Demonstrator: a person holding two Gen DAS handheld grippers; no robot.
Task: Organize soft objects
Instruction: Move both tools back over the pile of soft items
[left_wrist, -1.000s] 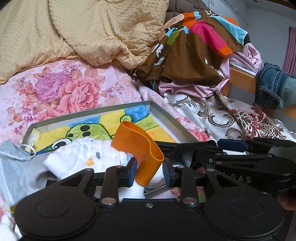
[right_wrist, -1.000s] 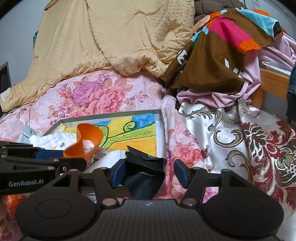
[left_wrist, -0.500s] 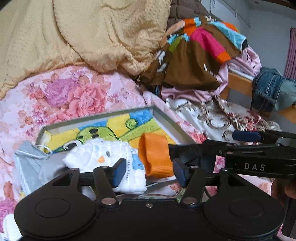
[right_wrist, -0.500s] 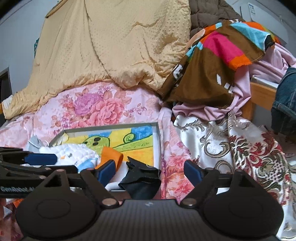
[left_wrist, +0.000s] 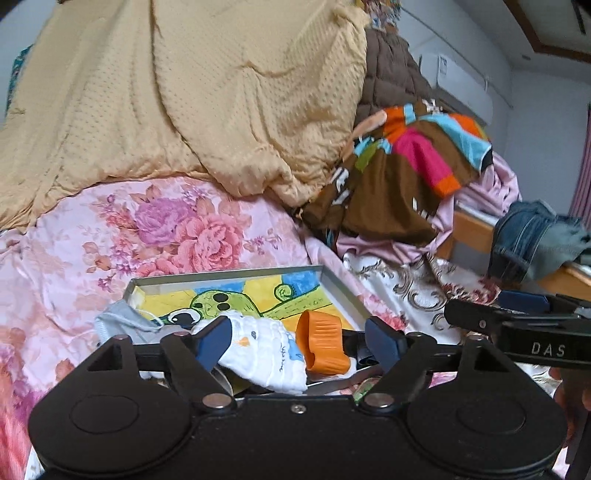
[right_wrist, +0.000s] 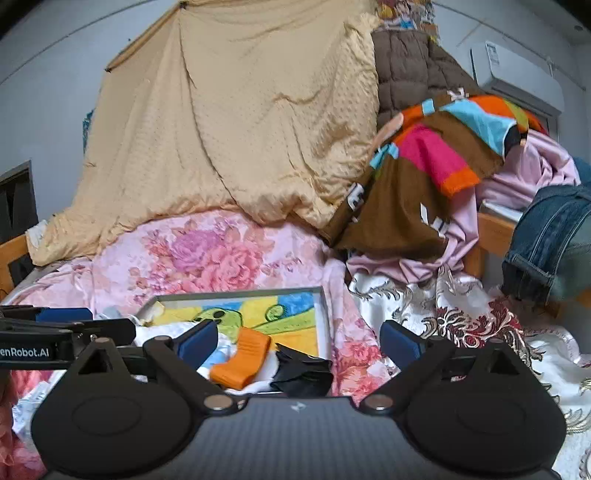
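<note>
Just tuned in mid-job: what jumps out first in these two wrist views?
The cartoon-painted tray on the pink floral bedspread grabs the eye, holding a white patterned cloth, an orange band and a black piece. Behind it a big tan quilt is heaped up, with a brown multicolour garment to its right. Both the left gripper and right gripper are open and empty, just short of the tray.
</note>
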